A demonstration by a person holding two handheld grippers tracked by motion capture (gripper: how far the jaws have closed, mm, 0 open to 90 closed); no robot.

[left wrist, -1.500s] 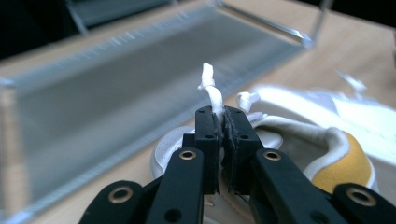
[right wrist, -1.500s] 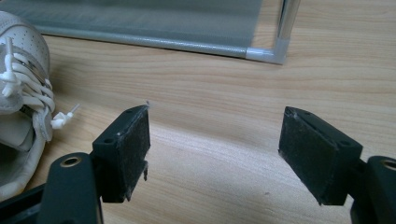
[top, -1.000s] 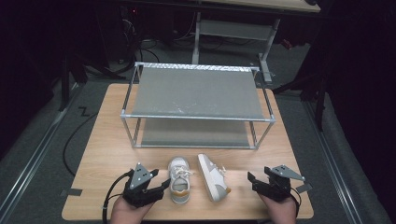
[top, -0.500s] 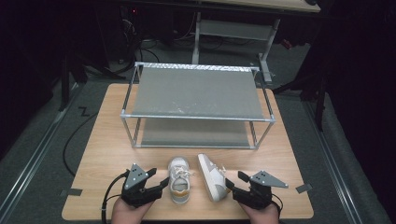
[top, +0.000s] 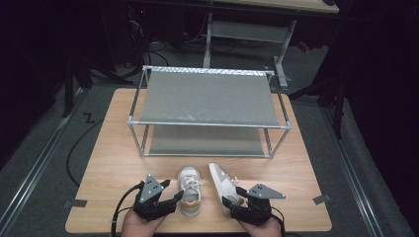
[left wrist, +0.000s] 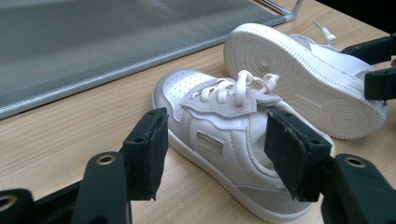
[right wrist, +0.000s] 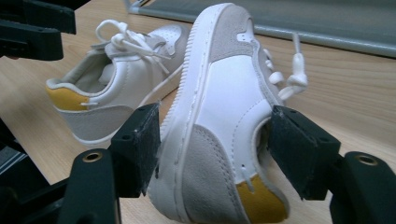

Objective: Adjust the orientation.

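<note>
The table (top: 104,163) is light wood w/ a big grey shoe rack (top: 207,98) at the far side, two shelves, both bare. In front of the rack, near the person's edge, sit two little white shoes. The upright shoe (top: 189,190) stands on its sole, toe toward the rack. The tipped shoe (top: 222,185) lies on its side just beside it, sole facing the upright one.

The left gripper (top: 174,198) sits at the heel end of the upright shoe. Its jaws are apart, w/ the heel part between them in the left gripper view, pads not pressing. The right gripper (top: 228,203) is at the heel of the tipped shoe; jaws apart, one pad by the sole, one by the shoe's opening, not squeezing yet.

The step looks like grabbing both shoes to put on the rack. Best way, I think: push each gripper a bit more over the heel, close slow, grip the firm back part, not the laces.

Vs. a sec ago: the right gripper was out near the table's right side, well apart from the shoe; now it's slid in to the heel, and its jaws have just been opening a bit w/ the heel between them. Left gripper and both shoes are in the same spots.
</note>
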